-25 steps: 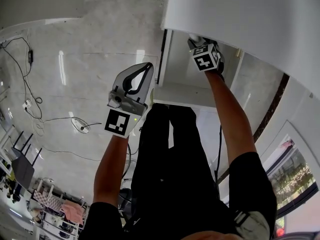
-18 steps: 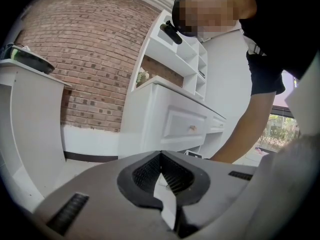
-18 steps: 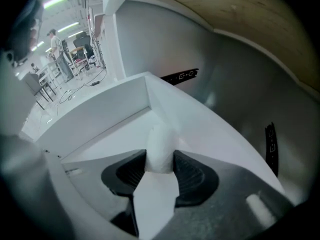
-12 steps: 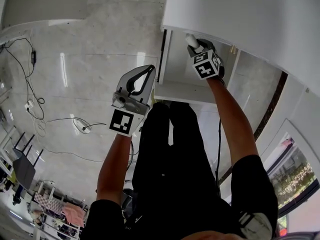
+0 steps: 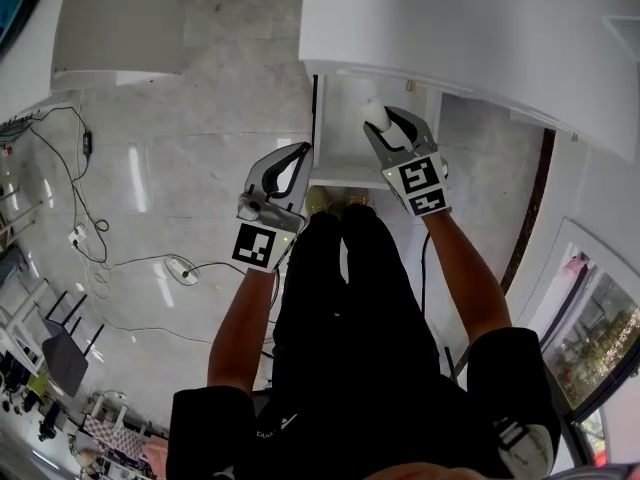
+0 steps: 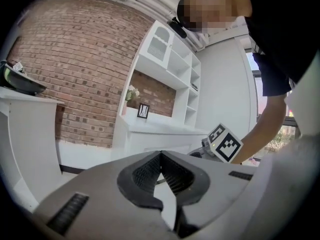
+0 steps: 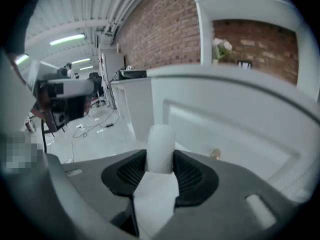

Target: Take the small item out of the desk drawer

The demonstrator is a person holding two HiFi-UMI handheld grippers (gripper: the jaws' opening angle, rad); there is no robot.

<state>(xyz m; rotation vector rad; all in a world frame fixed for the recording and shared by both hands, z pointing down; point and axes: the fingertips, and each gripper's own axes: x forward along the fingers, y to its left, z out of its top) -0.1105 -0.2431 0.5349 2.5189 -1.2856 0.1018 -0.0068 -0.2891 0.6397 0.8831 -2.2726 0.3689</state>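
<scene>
In the head view the white desk drawer (image 5: 338, 138) stands pulled out under the desk top (image 5: 480, 18). My right gripper (image 5: 385, 123) hangs over the drawer, shut on a small white cylinder-like item (image 5: 375, 113). In the right gripper view the small white item (image 7: 161, 139) stands upright between the ribbed black pads (image 7: 189, 170) of the right gripper (image 7: 160, 157), which press on both its sides. My left gripper (image 5: 301, 152) is held left of the drawer, beside its corner. Seen in its own view, the left gripper (image 6: 160, 155) has its tips together and holds nothing.
The person's black-clad legs (image 5: 345, 288) and shoes (image 5: 330, 201) are just below the drawer front. Cables (image 5: 110, 260) trail over the glossy floor at the left. A white cabinet (image 5: 115, 28) stands at the upper left. A small brass knob (image 7: 215, 154) shows on a white panel.
My right gripper has drawn back from deep under the desk top toward the person, closing on the white item and lifting it over the drawer. The left gripper has stayed shut beside the drawer.
</scene>
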